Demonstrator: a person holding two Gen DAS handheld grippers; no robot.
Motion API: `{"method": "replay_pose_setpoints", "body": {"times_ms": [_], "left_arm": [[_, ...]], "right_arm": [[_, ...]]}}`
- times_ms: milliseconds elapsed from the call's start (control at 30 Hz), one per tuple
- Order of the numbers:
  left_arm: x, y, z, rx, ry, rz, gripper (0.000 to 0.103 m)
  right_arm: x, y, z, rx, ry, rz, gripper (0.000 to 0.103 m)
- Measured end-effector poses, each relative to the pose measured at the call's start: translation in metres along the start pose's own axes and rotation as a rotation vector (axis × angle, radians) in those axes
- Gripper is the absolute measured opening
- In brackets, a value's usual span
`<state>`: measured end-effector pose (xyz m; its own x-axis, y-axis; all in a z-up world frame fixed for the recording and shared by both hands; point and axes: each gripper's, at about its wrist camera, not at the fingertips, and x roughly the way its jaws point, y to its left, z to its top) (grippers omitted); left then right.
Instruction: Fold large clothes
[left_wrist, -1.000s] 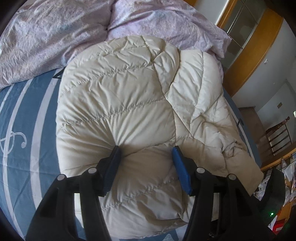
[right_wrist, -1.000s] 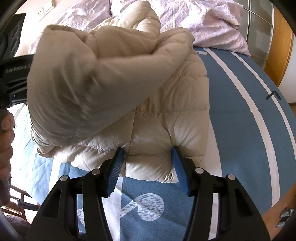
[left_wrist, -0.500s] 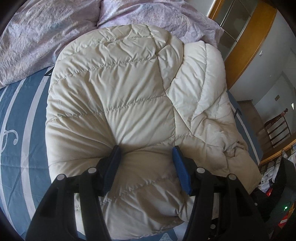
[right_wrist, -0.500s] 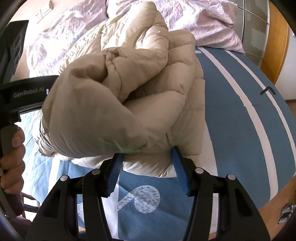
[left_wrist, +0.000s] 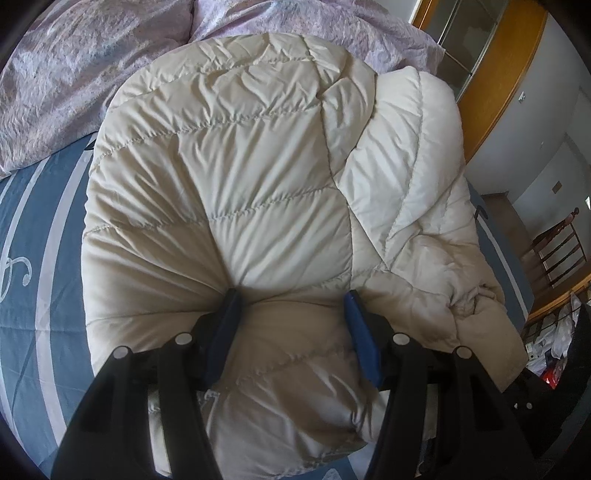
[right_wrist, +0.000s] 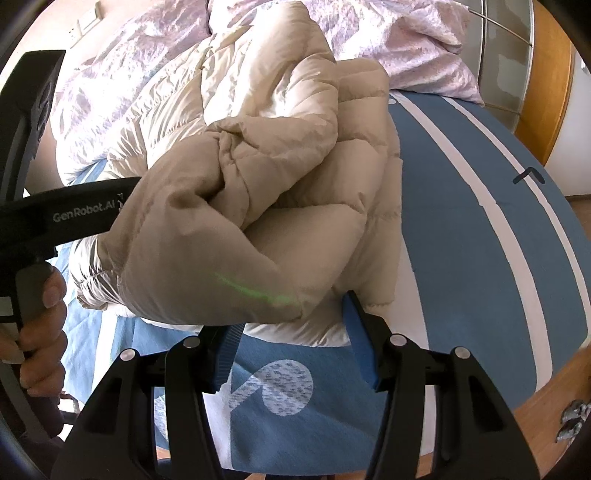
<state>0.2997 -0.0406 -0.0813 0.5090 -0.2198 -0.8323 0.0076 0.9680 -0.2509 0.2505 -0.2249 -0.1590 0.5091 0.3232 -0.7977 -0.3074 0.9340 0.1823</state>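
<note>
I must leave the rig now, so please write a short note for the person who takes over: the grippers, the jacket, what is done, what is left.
Left gripper: jaws shut on a thick fold of the cream down jacket, held raised above the rest.
Right gripper: at the jacket's near hem; whether it grips cannot be told.
The jacket lies on the blue striped bed cover, beside the lilac duvet.
Done: one part gathered and lifted over.
Left: probably lay this fold down, smooth it, fold again.
</note>
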Motion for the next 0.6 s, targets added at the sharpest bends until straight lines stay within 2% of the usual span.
{"method": "replay_pose_setpoints", "body": {"times_ms": [400, 600], "left_arm": [[0.009, -0.003, 0.002, 0.001, 0.017, 0.007, 0.057], [0.011, -0.003, 0.003, 0.003, 0.022, 0.014, 0.058]], "right_arm": [[-0.003, -0.012, 0.001, 0.026, -0.003, -0.024, 0.056], [-0.007, -0.041, 0.003, 0.093, -0.010, -0.061, 0.056]]}}
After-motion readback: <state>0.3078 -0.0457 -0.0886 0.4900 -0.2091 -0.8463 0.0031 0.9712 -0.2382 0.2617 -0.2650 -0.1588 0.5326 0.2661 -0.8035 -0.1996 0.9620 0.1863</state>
